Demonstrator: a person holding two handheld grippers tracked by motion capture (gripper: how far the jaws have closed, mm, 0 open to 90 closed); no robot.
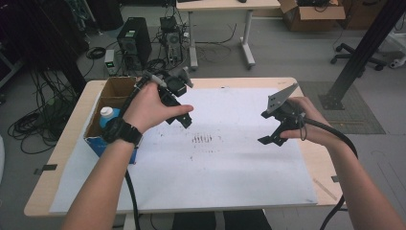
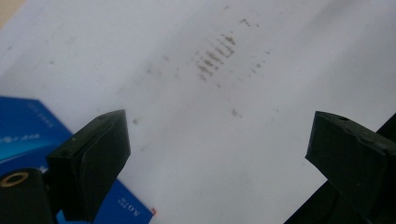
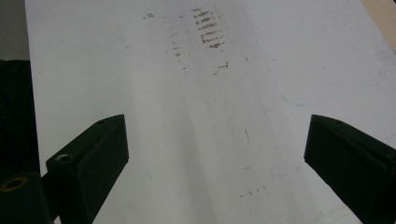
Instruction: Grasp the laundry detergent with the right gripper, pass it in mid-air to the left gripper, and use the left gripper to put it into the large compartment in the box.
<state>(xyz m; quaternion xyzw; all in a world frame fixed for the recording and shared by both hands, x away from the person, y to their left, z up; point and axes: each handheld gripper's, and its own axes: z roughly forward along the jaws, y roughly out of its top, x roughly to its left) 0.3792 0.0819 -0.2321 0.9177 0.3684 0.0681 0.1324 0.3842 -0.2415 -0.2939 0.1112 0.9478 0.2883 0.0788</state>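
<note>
Now my left hand-held gripper (image 1: pixel 184 119) hangs empty, jaws wide, near the table's (image 1: pixel 306 158) left edge. My right hand-held gripper (image 1: pixel 270 140) gapes empty too.

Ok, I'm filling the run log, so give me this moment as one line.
left gripper: open, empty, beside blue cardboard box | right gripper: open, empty | both over white paper sheet

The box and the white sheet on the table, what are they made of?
The box looks like brown corrugated cardboard, matte inside, with blue printed outer sides. The sheet seems to be paper or thin card: flat, matte white, marked with dark smudges. I can't tell which.
</note>
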